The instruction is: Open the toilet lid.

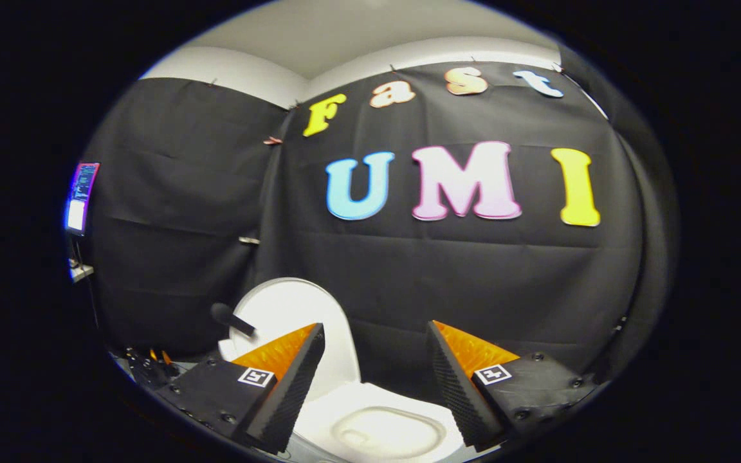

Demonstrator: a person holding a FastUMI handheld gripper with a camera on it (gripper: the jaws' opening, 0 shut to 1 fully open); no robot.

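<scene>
My gripper (375, 360) hangs with fingers spread apart and empty above the white ceramic toilet bowl (386, 427), whose rounded white plastic lid (296, 312) already stands upright at its back edge, so I judge only withdrawal remains.

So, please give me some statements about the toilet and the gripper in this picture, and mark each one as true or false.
1. The toilet lid stands raised. True.
2. The gripper is shut on the lid. False: its fingers are spread wide apart with nothing between them.
3. The toilet bowl lies below and between the fingers. True.
4. A dark handle sticks out beside the raised lid. True.
5. The lid stands just ahead of the right finger. False: it rises behind the left finger.
6. A lit screen hangs directly above the toilet. False: it is far off to the left, on the booth's side.
</scene>
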